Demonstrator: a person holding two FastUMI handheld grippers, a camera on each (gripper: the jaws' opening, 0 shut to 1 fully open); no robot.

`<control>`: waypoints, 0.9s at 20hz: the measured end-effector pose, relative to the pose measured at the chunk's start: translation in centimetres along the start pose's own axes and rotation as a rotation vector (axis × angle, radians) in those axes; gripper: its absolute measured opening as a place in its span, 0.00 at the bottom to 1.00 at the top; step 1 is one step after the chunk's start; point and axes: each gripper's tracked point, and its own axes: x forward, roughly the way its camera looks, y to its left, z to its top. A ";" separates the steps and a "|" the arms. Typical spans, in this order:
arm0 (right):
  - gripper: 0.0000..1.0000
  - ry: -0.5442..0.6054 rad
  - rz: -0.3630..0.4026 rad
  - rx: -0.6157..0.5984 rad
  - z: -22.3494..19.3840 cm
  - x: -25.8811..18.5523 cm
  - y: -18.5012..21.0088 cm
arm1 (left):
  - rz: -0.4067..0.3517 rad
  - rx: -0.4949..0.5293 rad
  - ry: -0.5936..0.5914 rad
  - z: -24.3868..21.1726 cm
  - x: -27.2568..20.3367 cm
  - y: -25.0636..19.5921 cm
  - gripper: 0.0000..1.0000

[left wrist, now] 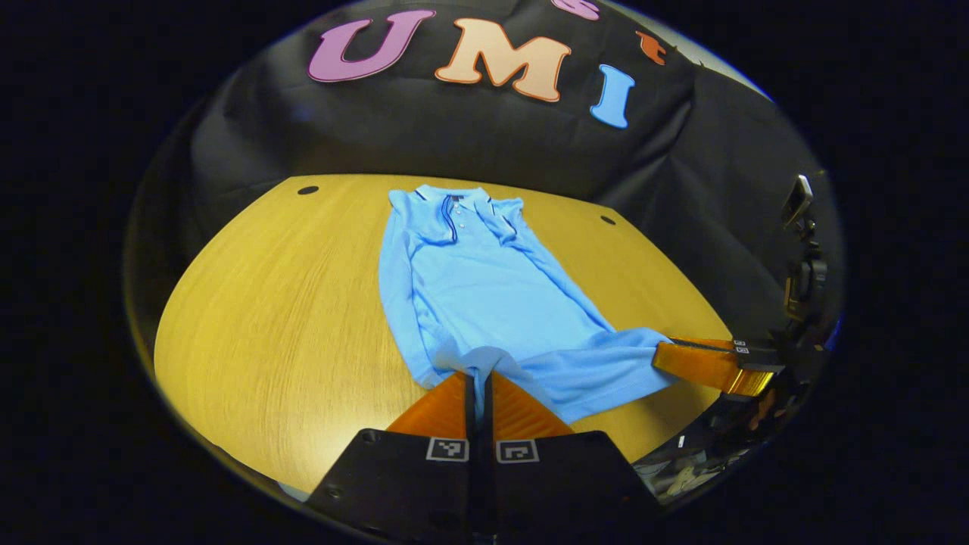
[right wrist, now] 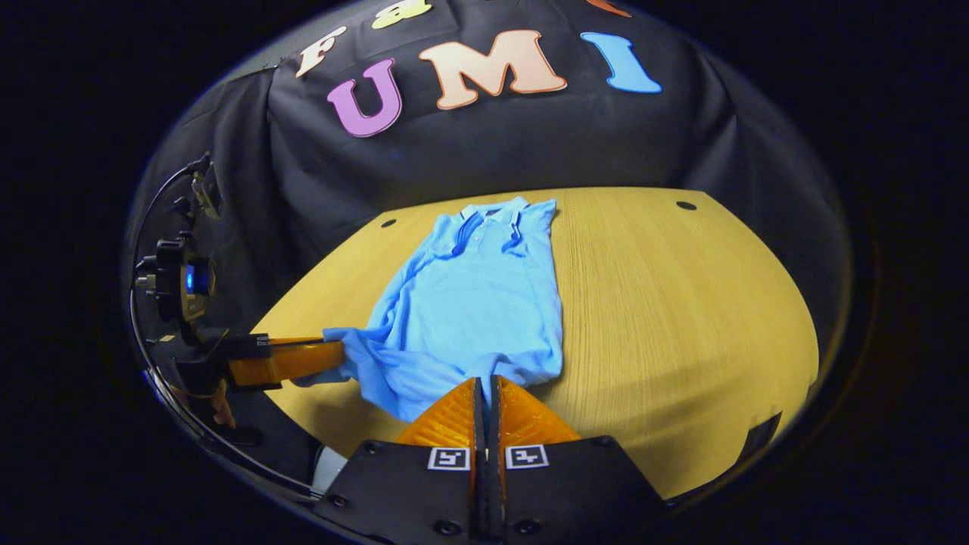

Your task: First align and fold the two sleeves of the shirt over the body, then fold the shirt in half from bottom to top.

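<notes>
On the wooden desk (left wrist: 265, 303), I am holding both grippers at the near hem of a light blue polo shirt (left wrist: 484, 295). In the left gripper view, the left gripper (left wrist: 478, 376) is showing its two fingers pressed together with only a thin slit between them, and a fold of the hem is bunching up right at their tips, so I am reading it as pinching the shirt's bottom edge. In the right gripper view, the right gripper (right wrist: 486, 381) is likewise showing its fingers pressed together, with the hem's other corner lying over the tips and caught between them.

Each gripper is also appearing in the other's view: the right gripper (left wrist: 666, 356) is reaching in from the side with the hem corner meeting its tip, and the left gripper (right wrist: 333, 356) is doing the same, with part of a hand (right wrist: 219, 405) showing beneath it.

The black cloth wall (left wrist: 454, 144) is hanging behind the desk. Two small dark holes (left wrist: 308, 190) are sitting in the desk surface near the far edge, one on either side of the collar, well apart from the shirt.

The shirt is lying lengthwise in the middle of the desk, collar (left wrist: 454, 200) toward the wall and buttoned placket facing up. Both sleeves are lying folded in over the body, giving it a narrow shape. The near hem is rumpling and lifting slightly where the grippers are meeting it.
</notes>
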 end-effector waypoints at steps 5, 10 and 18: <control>0.02 -0.105 0.036 -0.007 8.9 2.9 -0.2 | 0.020 -0.040 -0.109 8.5 1.2 1.8 0.00; 0.00 -0.176 0.082 0.021 15.7 7.8 -0.8 | 0.072 -0.022 -0.181 16.1 4.2 4.2 0.00; 0.02 -0.231 0.029 0.004 23.5 18.8 -3.6 | 0.065 -0.028 -0.207 22.5 14.1 9.1 0.00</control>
